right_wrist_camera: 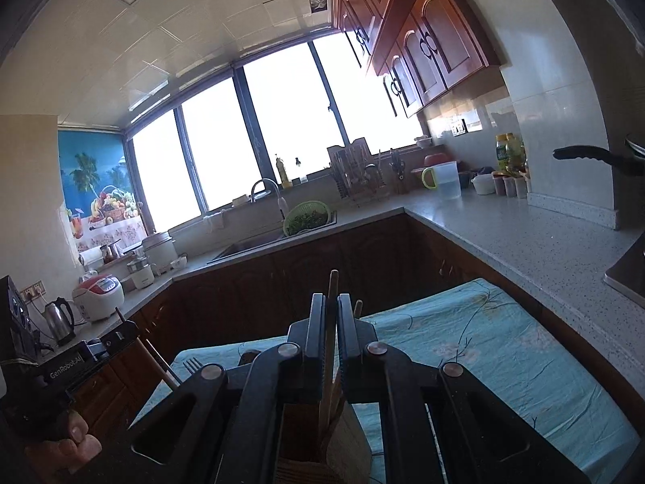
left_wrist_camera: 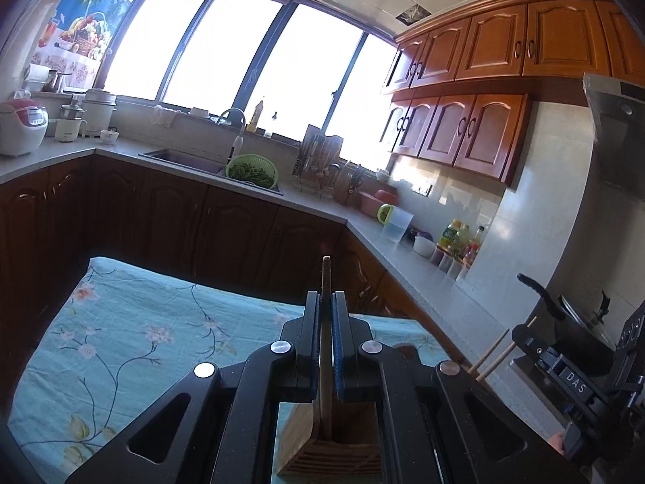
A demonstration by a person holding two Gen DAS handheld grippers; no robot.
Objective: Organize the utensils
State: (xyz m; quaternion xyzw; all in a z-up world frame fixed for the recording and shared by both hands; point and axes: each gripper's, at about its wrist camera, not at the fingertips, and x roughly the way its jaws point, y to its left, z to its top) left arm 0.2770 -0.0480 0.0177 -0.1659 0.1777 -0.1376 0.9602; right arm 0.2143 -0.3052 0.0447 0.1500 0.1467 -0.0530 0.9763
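My left gripper [left_wrist_camera: 326,302] is shut on a wooden utensil handle [left_wrist_camera: 326,278] that stands upright, its lower end inside a wooden holder [left_wrist_camera: 300,439] on the floral cloth. My right gripper [right_wrist_camera: 331,302] is shut on wooden chopsticks [right_wrist_camera: 333,282] that reach down into the same wooden holder [right_wrist_camera: 346,439]. In the left wrist view the right gripper [left_wrist_camera: 524,347] appears at the right edge with the chopsticks [left_wrist_camera: 494,353] sticking out of it. In the right wrist view the left gripper [right_wrist_camera: 121,332] appears at the left edge. A metal fork [right_wrist_camera: 192,364] lies on the cloth.
The table has a light blue floral cloth [left_wrist_camera: 133,334]. Behind it runs an L-shaped counter [right_wrist_camera: 524,238] with a sink [left_wrist_camera: 181,159], a green colander [left_wrist_camera: 252,170], a utensil rack [left_wrist_camera: 318,161], a pitcher [right_wrist_camera: 443,179], bottles [left_wrist_camera: 455,238], a rice cooker [right_wrist_camera: 96,296], a kettle [right_wrist_camera: 58,320] and a black pan [left_wrist_camera: 564,318].
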